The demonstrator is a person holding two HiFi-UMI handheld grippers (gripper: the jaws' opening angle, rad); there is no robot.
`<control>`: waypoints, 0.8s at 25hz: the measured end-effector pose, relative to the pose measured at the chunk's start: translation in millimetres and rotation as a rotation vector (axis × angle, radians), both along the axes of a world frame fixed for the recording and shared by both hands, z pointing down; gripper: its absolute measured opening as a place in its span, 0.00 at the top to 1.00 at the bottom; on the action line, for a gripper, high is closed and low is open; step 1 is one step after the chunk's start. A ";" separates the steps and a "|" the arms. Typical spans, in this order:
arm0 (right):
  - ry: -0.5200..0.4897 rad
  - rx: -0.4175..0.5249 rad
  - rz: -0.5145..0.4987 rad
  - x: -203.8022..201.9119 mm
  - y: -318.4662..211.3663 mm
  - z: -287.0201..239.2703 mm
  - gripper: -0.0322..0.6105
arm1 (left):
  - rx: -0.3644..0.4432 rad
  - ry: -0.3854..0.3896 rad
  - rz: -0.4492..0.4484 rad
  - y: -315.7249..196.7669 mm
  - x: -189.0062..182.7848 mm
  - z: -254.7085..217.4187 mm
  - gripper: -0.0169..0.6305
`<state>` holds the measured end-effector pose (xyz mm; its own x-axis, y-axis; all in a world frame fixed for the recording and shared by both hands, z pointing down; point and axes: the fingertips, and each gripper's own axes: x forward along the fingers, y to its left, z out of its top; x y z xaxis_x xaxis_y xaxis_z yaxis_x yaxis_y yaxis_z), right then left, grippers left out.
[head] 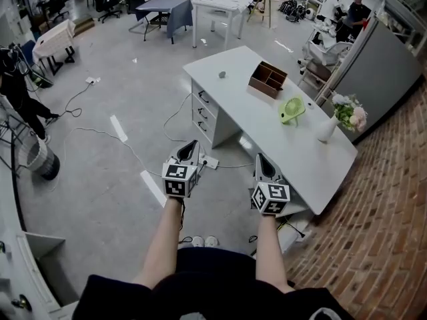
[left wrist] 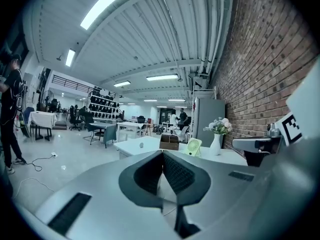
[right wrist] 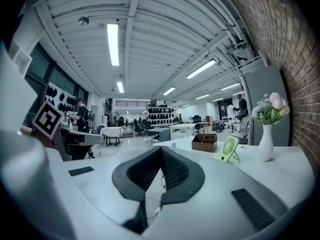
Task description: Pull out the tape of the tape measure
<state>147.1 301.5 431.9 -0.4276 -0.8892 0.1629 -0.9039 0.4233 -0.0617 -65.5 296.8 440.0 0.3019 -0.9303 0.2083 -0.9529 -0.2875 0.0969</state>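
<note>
A small grey round object [head: 221, 75], which may be the tape measure, lies near the far end of a long white desk [head: 267, 129]. It also shows as a tiny grey lump [left wrist: 141, 145] in the left gripper view and again [right wrist: 173, 144] in the right gripper view. Both grippers hang in the air over the floor, well short of the desk. My left gripper [head: 192, 143] [left wrist: 162, 154] is shut with nothing between its pads. My right gripper [head: 259, 157] [right wrist: 161, 149] is shut and empty too, close beside the desk's near edge.
On the desk stand a brown wooden organizer [head: 267, 79], a green fan [head: 291, 110] and a white vase with flowers [head: 328, 129]. A power strip [head: 210, 162] and cables lie on the floor by the desk's drawers [head: 203, 112]. A brick surface [head: 380, 232] borders the right.
</note>
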 end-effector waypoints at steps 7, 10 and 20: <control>-0.033 0.001 0.027 -10.1 -2.0 -1.4 0.95 | 0.001 0.014 0.002 -1.6 -16.4 3.2 0.94; -0.033 0.011 0.036 -14.3 -0.1 -0.2 0.95 | 0.006 0.011 0.010 -3.5 -21.3 6.5 0.94; -0.038 0.014 0.072 -14.7 -30.6 2.0 0.95 | -0.008 0.006 0.018 -38.0 -35.4 18.1 0.94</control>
